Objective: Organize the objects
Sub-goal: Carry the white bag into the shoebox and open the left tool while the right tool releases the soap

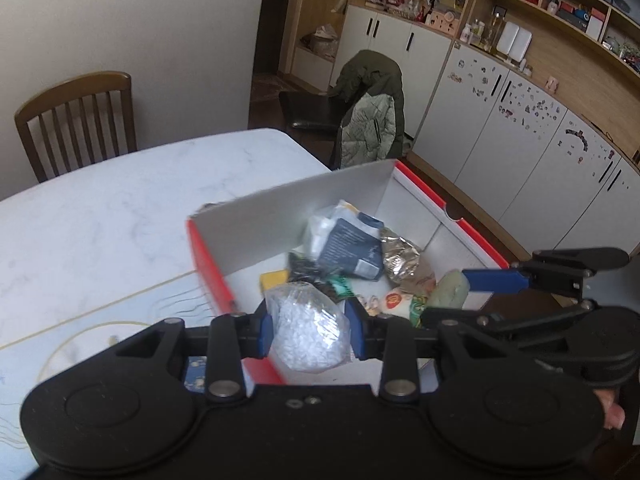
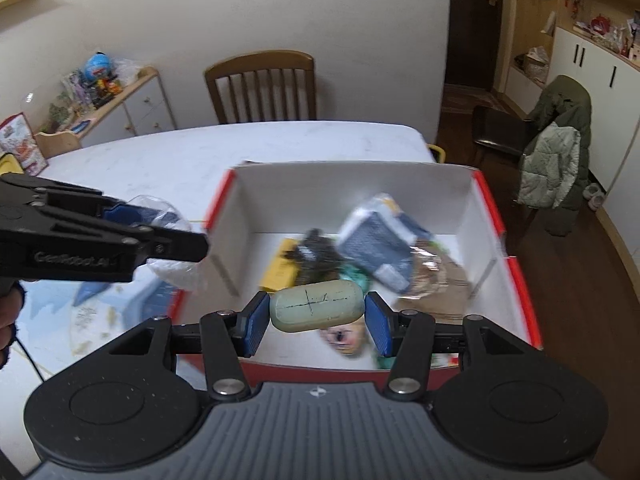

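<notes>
while both tongs hang over the box (image 2: 516, 264), each has a load. my left tongs (image 1: 307, 330) are clamped on a clear bag (image 1: 306, 326) of white bits, blue pads pressed into both its sides, bag above the box's near-left corner. my right tongs (image 2: 317, 314) are closed around a pale green oval bar (image 2: 316, 310), pads touching its two ends, cross-shaped crack on its face; it sits above the near part of the box. box is white inside, red outside, open top, resting on the white marbled surface (image 1: 120, 208). inside it: a blue-grey pack (image 1: 352, 248) tilted on the pile, a foil wrapper (image 1: 398, 258) just right of it, a yellow item (image 2: 282, 268) and something dark (image 2: 316, 254), both blurred. wooden chair (image 2: 262, 84) at the far edge of the surface.
</notes>
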{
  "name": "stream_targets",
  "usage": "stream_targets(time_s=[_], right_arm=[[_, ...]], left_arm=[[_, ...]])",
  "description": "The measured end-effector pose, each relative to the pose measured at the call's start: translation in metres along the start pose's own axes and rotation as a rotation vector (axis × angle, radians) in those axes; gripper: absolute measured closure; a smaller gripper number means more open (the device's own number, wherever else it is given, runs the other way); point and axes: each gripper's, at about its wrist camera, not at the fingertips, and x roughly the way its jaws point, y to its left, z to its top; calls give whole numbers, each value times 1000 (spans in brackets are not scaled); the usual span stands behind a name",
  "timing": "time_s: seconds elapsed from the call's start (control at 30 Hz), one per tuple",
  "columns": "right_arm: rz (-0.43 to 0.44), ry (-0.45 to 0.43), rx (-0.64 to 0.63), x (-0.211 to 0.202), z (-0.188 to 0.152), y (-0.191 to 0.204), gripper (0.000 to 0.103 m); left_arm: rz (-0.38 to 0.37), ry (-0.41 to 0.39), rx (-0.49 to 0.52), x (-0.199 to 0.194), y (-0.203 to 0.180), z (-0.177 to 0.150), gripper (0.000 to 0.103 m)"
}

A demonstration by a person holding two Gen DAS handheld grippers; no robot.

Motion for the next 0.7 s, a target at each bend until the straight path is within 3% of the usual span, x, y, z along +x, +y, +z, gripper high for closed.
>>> stream_targets(time_s=[0.27, 0.47, 0.7], right_arm=[[-38, 34, -49, 31, 9, -39, 52], [23, 81, -68, 63, 19, -51, 52], [59, 130, -141, 92, 26, -40, 52]], left_arm=[[17, 83, 13, 46, -23, 1, 69], [51, 159, 20, 77, -28, -3, 69], [76, 211, 14, 96, -29, -7, 69]])
